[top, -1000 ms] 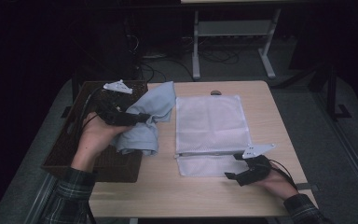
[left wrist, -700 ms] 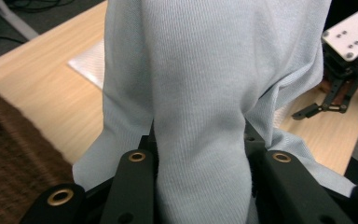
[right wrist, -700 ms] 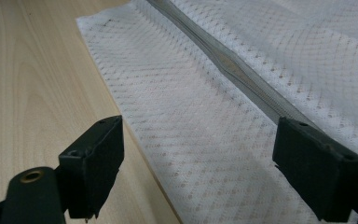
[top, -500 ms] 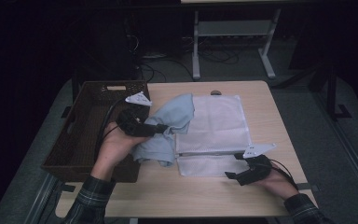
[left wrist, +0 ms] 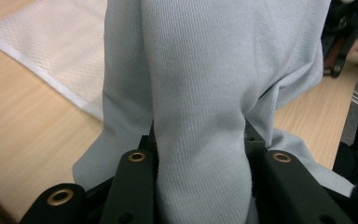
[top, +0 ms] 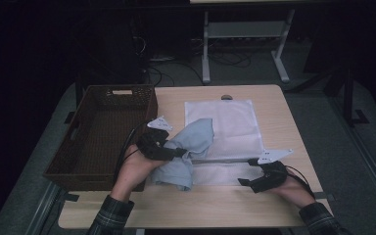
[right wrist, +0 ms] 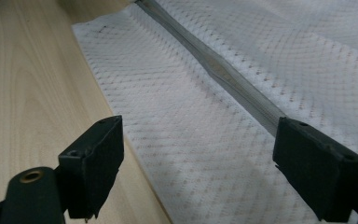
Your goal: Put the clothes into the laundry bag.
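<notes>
At the lower right of the high view the right gripper (top: 255,178) rests on the near flap of the mesh bag (top: 227,128), its jaws spread wide with nothing between them; it seems parked there to pin the bag flat beside the zip (right wrist: 223,74). Left of centre the left gripper (top: 169,151) is clamped on a bunch of the blue cloth (top: 188,147), which drapes across the bag's left edge at the zip line, probably so it can be fed into the opening. Farther off, at the left, the basket (top: 105,132) stands on the table (top: 274,105).
</notes>
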Tool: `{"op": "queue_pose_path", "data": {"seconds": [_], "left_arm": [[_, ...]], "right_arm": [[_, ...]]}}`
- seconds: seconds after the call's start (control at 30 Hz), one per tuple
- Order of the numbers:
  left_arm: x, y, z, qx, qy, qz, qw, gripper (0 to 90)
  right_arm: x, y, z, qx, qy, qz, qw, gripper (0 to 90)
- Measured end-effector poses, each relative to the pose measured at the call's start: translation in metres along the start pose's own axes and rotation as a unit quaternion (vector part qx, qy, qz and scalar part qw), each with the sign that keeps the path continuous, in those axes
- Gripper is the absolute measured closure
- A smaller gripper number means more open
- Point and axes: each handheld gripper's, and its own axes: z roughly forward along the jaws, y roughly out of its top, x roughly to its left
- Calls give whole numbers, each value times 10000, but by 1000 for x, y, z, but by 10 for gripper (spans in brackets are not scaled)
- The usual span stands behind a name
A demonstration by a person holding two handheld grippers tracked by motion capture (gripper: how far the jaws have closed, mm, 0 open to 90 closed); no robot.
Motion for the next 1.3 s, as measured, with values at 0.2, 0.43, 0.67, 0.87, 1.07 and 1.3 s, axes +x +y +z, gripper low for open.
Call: {"op": "queue_pose_path", "data": {"seconds": [0.2, 0.43, 0.67, 0.87, 1.07, 1.3], "left_arm": [[-4, -13, 12, 47, -48, -30, 10000, 672], [-8, -23, 21, 106, -92, -40, 9999, 672], [-5, -26, 23, 161, -112, -76, 9998, 672], [-3, -26, 22, 140, -100, -118, 9998, 672], [-2, -27, 22, 173, -86, -130, 9997, 672], [-1, -28, 22, 160, -68, -177, 9997, 672]], "right_arm": [[-5, 2, -4, -29, 34, 32, 10000, 169], [-11, 10, -6, 58, 202, -85, 9997, 148], [-16, 24, 1, -78, 224, -270, 9994, 381], [-29, 43, 14, -116, 357, -447, 9983, 551], [-36, 51, 33, -24, 428, -586, 9974, 553], [-41, 53, 53, 178, 579, -595, 9964, 529]]}}
